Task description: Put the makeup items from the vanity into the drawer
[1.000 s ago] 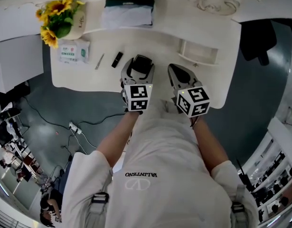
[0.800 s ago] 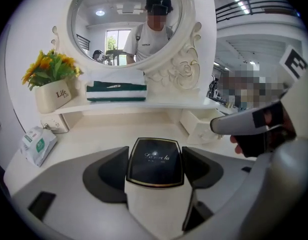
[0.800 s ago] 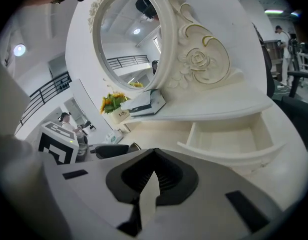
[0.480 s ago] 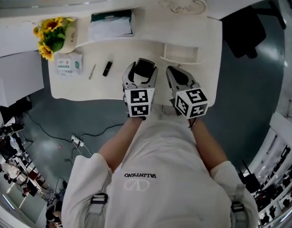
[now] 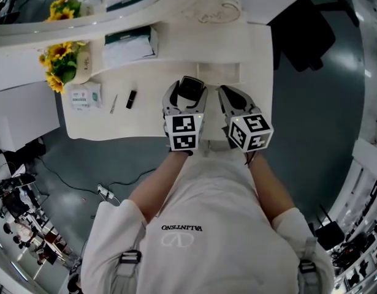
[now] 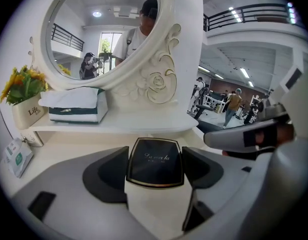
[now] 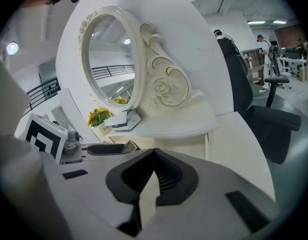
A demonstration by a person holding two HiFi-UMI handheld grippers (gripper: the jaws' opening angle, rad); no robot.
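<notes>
The left gripper (image 6: 155, 156) has its jaws set wide and pressed on the sides of a square black compact with gold trim (image 6: 155, 165), held above the cream vanity top (image 5: 145, 118) near its front edge, just beside the shallow white open drawer (image 5: 219, 72). The right gripper (image 7: 154, 156) has its jaws closed together and holds nothing. A small black lipstick tube (image 5: 131, 99) and a slim silver stick (image 5: 113, 103) lie toward the left edge.

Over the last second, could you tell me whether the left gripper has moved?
Yes. The left gripper, shut on the black compact, has shifted right along the vanity, away from the black lipstick and towards the open drawer.
</notes>
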